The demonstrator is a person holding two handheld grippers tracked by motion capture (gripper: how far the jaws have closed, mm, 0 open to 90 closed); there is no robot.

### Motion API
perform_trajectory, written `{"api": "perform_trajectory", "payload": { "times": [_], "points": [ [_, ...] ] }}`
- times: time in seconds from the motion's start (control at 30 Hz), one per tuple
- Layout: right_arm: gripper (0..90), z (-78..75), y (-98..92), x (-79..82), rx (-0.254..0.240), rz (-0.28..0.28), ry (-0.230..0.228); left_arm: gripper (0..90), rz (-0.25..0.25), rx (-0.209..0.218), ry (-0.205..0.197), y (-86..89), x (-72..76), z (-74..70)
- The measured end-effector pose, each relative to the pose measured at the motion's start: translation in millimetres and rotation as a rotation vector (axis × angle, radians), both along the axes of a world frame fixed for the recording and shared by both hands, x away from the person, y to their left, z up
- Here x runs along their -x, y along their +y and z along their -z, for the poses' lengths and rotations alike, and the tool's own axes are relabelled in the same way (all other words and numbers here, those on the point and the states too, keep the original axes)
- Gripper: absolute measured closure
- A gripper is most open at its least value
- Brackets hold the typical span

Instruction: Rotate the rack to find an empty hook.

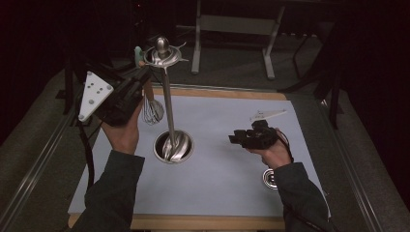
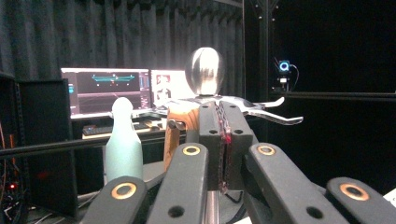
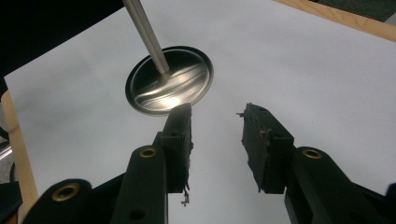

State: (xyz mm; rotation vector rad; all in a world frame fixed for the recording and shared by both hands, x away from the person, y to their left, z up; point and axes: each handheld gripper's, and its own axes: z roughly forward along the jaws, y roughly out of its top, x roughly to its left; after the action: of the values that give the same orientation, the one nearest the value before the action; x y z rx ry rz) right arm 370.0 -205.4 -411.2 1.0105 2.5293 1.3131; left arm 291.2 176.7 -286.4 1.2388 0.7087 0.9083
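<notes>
A metal utensil stand rises from its round base (image 1: 173, 146) on a thin pole (image 1: 167, 99) to a ball knob (image 1: 162, 47) ringed by hooks. A wire whisk (image 1: 153, 111) with a wooden handle hangs from it, beside a mint-green handle (image 1: 139, 52). My left gripper (image 1: 144, 76) is raised to the hooks with its jaws shut. In the left gripper view its pads (image 2: 223, 122) meet in front of the wooden handle (image 2: 178, 126), mint handle (image 2: 122, 140) and knob (image 2: 204, 70). My right gripper (image 1: 234, 139) is open and empty above the mat, and its jaws (image 3: 217, 116) face the base (image 3: 170, 86).
A pale mat (image 1: 217, 164) covers the wooden table (image 1: 203, 223). A small round metal piece (image 1: 270, 178) lies by the right wrist. Dark curtains, lit monitors (image 2: 112, 91) and a small camera (image 2: 284, 66) stand behind the stand. A metal frame (image 1: 232, 24) stands beyond the table.
</notes>
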Motion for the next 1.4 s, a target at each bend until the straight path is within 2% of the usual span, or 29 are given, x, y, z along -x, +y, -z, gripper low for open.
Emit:
{"api": "perform_trajectory", "payload": {
  "times": [0.33, 0.7, 0.9, 1.2, 1.4],
  "points": [
    [61.9, 1.7, -2.1, -0.6, 0.002, 0.001, -0.001, 88.5, 0.020, -0.010, 0.005, -2.1, 1.3, 0.6],
    [61.9, 3.3, -5.2, 0.4, -0.003, 0.008, 0.005, 88.5, 0.076, -0.053, 0.000, -21.1, 1.6, -4.5],
    [61.9, 4.8, -7.9, 0.2, -0.004, 0.014, 0.006, 89.0, 0.078, -0.038, 0.005, -22.1, -0.4, -4.0],
    [61.9, 6.6, -8.6, -0.5, -0.005, 0.015, 0.008, 89.1, 0.074, -0.037, 0.007, -23.2, -1.1, -4.3],
    [61.9, 8.1, -8.2, -0.8, -0.006, 0.016, 0.011, 89.1, 0.063, -0.058, -0.002, -25.2, 0.5, -4.4]
  ]
}}
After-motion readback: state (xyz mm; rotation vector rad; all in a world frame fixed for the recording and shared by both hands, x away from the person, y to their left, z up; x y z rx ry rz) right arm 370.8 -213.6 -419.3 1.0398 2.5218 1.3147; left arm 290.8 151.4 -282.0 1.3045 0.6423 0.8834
